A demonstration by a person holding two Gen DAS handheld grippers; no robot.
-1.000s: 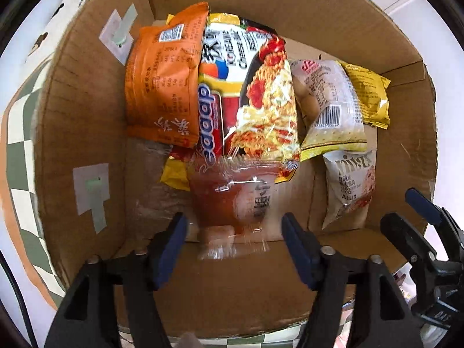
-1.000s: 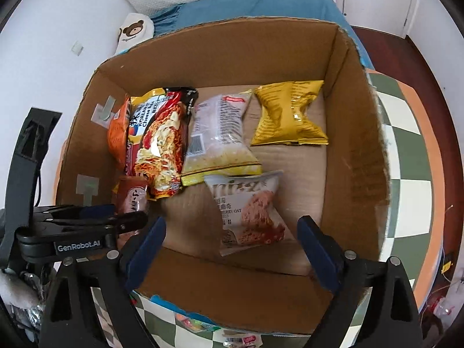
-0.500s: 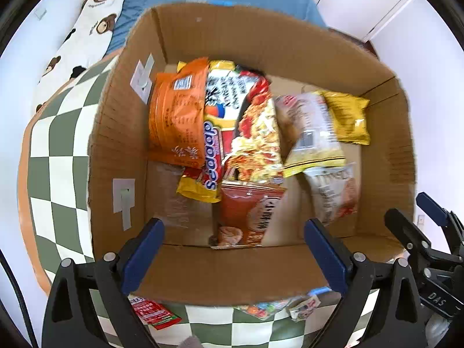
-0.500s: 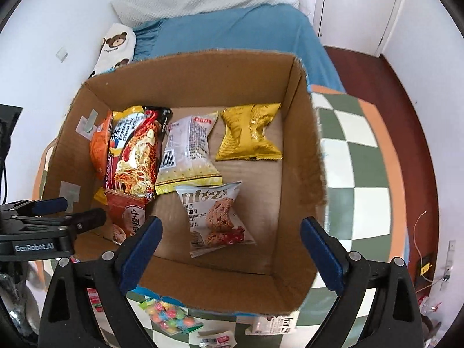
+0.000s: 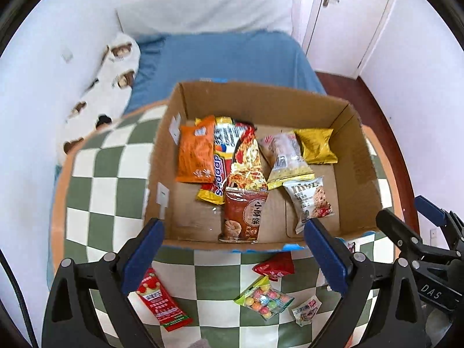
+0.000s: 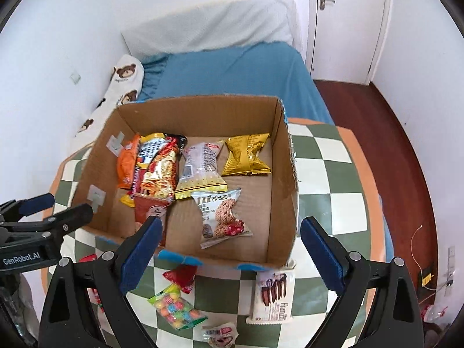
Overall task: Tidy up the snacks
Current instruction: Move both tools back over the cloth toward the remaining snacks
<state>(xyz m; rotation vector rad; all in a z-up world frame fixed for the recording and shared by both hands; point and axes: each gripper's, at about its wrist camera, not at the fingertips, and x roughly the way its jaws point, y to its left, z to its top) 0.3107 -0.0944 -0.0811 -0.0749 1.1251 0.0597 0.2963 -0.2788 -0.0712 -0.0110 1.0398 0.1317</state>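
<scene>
A cardboard box (image 5: pixel 359 156) (image 6: pixel 285 179) on the checkered table holds several snack packs, among them a brown-red pastry pack (image 5: pixel 243 217) at its near edge and a white cookie pack (image 6: pixel 221 220). My left gripper (image 5: pixel 235 258) is open and empty, above the table in front of the box. My right gripper (image 6: pixel 232 258) is open and empty, just right of it. Loose on the table lie a red stick pack (image 5: pixel 162 301), a candy bag (image 5: pixel 264 297) (image 6: pixel 177 308), a small red pack (image 5: pixel 275 265) and a white biscuit pack (image 6: pixel 272 297).
The checkered table (image 5: pixel 95 191) (image 6: pixel 330 185) has an orange rim. A blue bed (image 6: pixel 232 69) with a bear pillow (image 5: pixel 101 95) lies behind it. A door (image 6: pixel 348 20) and dark wood floor (image 6: pixel 400 145) are at the right.
Both grippers have pulled back and up out of the box. The left let go of the brown-red pastry pack, which now lies in the box. The loose packs have come into view.
</scene>
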